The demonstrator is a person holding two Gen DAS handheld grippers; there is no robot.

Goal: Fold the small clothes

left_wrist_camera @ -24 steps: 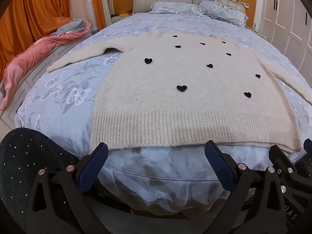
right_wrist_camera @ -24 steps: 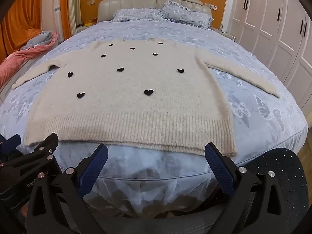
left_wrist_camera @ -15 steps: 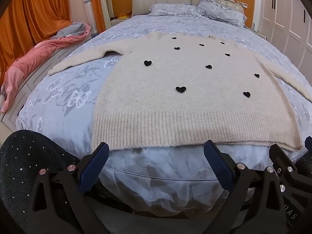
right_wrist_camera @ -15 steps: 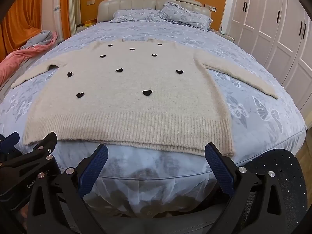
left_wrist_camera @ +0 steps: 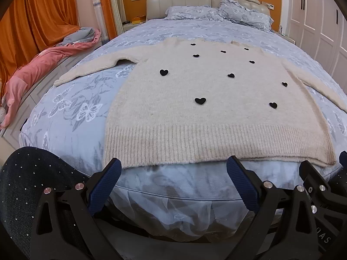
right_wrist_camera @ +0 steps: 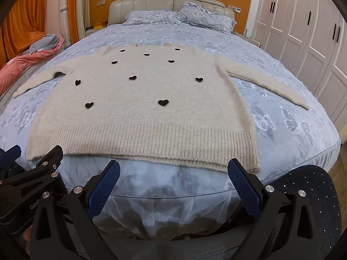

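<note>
left gripper (left_wrist_camera: 173, 174) fingers wide apart, right gripper (right_wrist_camera: 173, 174) likewise, both empty, angled downward

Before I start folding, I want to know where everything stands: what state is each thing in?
Cream sweater: spread flat face up, sleeves out, unfolded.
Left gripper: open, empty, short of the hem.
Right gripper: open, empty, short of the hem.
Wardrobe doors: closed.
Pink blanket: crumpled beside the bed.
</note>
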